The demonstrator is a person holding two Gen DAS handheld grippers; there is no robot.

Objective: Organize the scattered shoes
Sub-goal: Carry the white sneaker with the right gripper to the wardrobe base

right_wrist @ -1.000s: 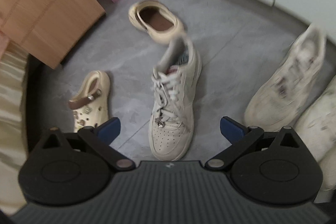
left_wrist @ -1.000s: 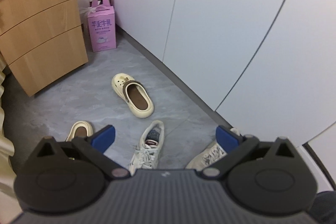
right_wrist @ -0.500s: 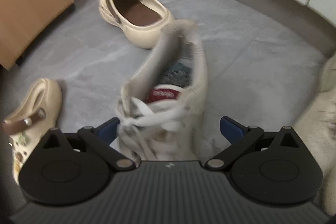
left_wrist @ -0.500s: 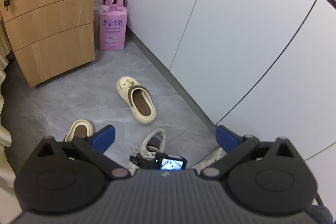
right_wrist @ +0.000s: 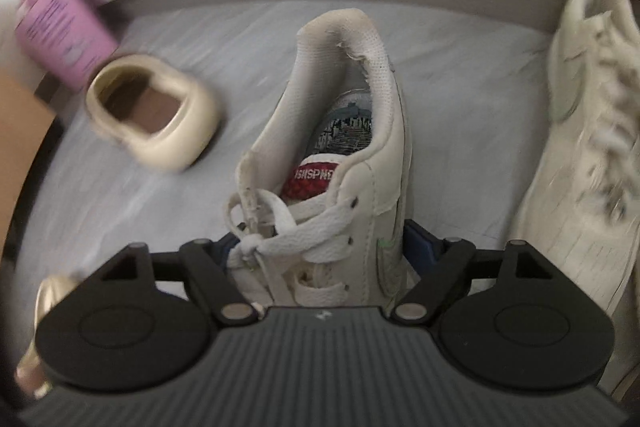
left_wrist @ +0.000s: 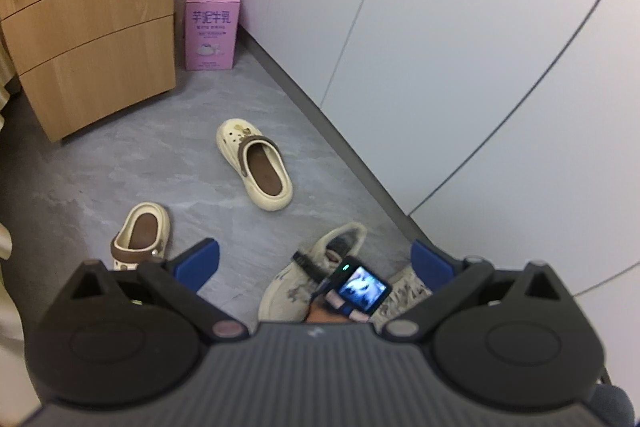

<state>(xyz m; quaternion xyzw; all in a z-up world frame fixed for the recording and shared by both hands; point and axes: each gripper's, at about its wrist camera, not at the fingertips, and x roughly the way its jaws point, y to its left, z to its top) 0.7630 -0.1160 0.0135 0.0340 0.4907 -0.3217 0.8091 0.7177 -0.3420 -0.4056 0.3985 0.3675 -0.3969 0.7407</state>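
At the far left stands a wooden drawer cabinet (left_wrist: 88, 23) with a pink carton (left_wrist: 211, 27) beside it, set against the white wall panels (left_wrist: 440, 47). On the grey floor (left_wrist: 120, 167) in front lie two cream clogs with brown linings, well apart: one clog (left_wrist: 141, 233) near the left tool's left finger, the other clog (left_wrist: 256, 163) further out toward the wall. The left tool (left_wrist: 314, 257) hangs above the floor, released, its blue pads spread wide with nothing between them. Below it, the right tool's back with its small lit screen (left_wrist: 362, 289) shows over a white lace-up sneaker (right_wrist: 332, 163). In the right wrist view that sneaker stands upright on the floor between the right tool's (right_wrist: 316, 247) fingers, heel pointing away toward the wall; the jaws are closing around its laced midsection, and the blue pads sit at its sides, though whether they press yet is hard to tell. Further right, a second white sneaker (right_wrist: 588, 115) lies close to the wall, blurred.
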